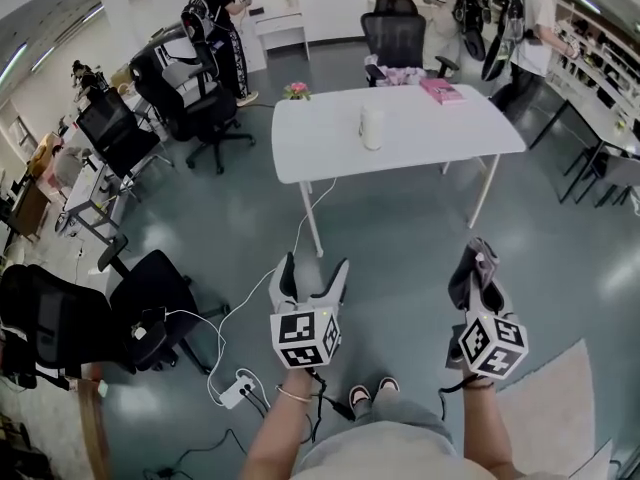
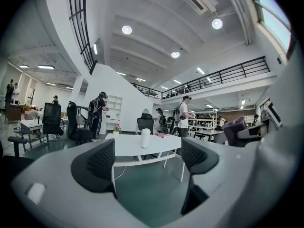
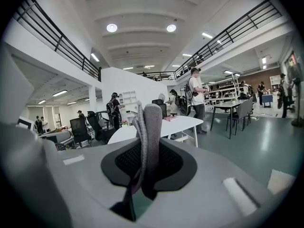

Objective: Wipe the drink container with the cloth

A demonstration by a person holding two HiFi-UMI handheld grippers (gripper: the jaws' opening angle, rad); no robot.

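Open office: a white counter (image 1: 400,138) stands well ahead of both claws.
The white drink container (image 1: 372,126) stands upright near the counter's middle, clear of its edges. The left claw (image 1: 315,266) gapes wide with nothing between its jaws. The right claw (image 1: 478,264) is clamped on the grey cloth (image 3: 148,127). A pink item (image 1: 441,90), perhaps a book, lies by the far edge.

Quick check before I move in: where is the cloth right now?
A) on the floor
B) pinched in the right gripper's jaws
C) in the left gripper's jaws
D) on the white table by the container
B: the grey cloth sticks up from between the right gripper's closed jaws; the left gripper stands open and empty.
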